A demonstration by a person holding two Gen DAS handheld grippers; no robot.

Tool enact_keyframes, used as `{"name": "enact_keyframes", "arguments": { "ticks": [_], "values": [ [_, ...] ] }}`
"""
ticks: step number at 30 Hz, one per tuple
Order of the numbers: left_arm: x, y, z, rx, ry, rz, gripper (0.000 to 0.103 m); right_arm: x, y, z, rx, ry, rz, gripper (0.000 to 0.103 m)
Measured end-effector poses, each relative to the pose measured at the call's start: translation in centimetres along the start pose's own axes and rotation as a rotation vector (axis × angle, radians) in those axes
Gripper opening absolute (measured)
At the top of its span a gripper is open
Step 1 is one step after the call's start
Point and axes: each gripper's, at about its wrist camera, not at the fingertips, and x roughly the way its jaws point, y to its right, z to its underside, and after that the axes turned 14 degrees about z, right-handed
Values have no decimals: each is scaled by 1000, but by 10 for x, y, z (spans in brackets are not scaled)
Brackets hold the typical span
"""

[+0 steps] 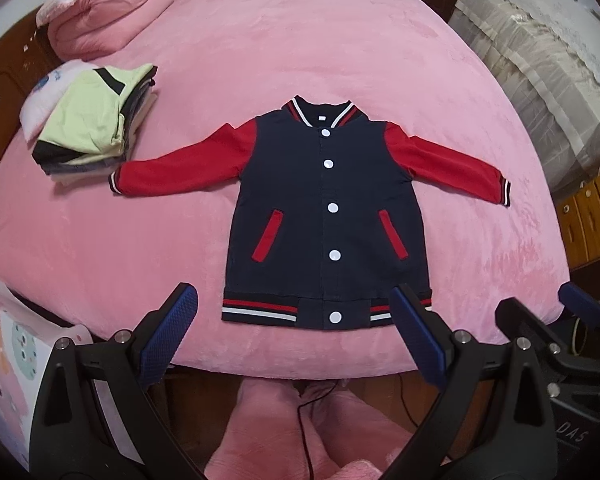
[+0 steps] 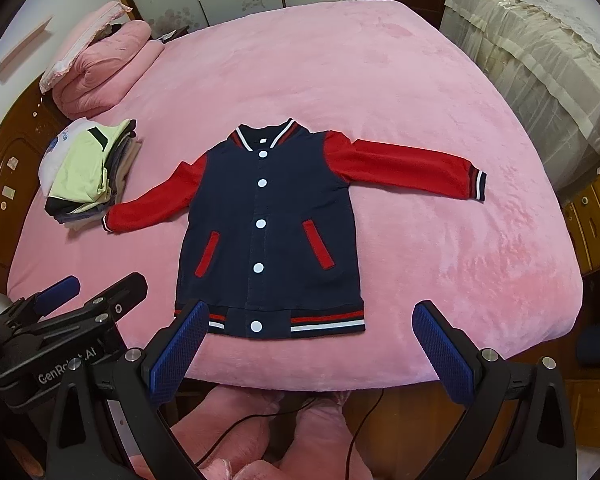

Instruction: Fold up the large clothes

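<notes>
On my far left a stack of folded clothes topped by a pale green garment [image 1: 88,128] sits on the pink plush bedspread [image 1: 340,40], just beside the jacket's red sleeve cuff. My left gripper [image 1: 296,312] hovers near the hem, jaws spread wide, holding nothing. The navy varsity jacket with red sleeves and white snaps [image 2: 268,224] lies flat, front up, sleeves spread, mid-bed. My right gripper [image 2: 312,324] hangs over the striped hem, jaws likewise apart and empty.
</notes>
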Motion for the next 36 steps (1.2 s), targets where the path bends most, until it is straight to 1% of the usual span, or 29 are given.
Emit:
{"name": "enact_keyframes", "arguments": {
  "ticks": [7,19,22,25,29,32,34,36],
  "values": [
    [-2,8,1,18,-3,6,96,-10,8,-3,7,7,0,103],
    [0,11,-1,-8,-13,3,96,-15,21,-10,27,-2,-12,103],
    [2,7,-1,-34,-17,23,96,-14,21,-9,26,-2,-11,103],
    [7,2,-3,-59,-32,52,96,-10,23,-13,32,-26,-16,103],
    [12,-10,-7,-86,-34,65,96,1,24,-17,51,-96,-37,103],
    [18,-31,-14,-135,-28,71,96,12,16,-22,46,-132,-42,103],
    [25,-55,-18,-193,-9,72,96,23,3,-25,35,-146,-47,103],
    [32,-80,-22,-235,12,52,96,36,-13,-29,20,-148,-55,103]
  ]
}}
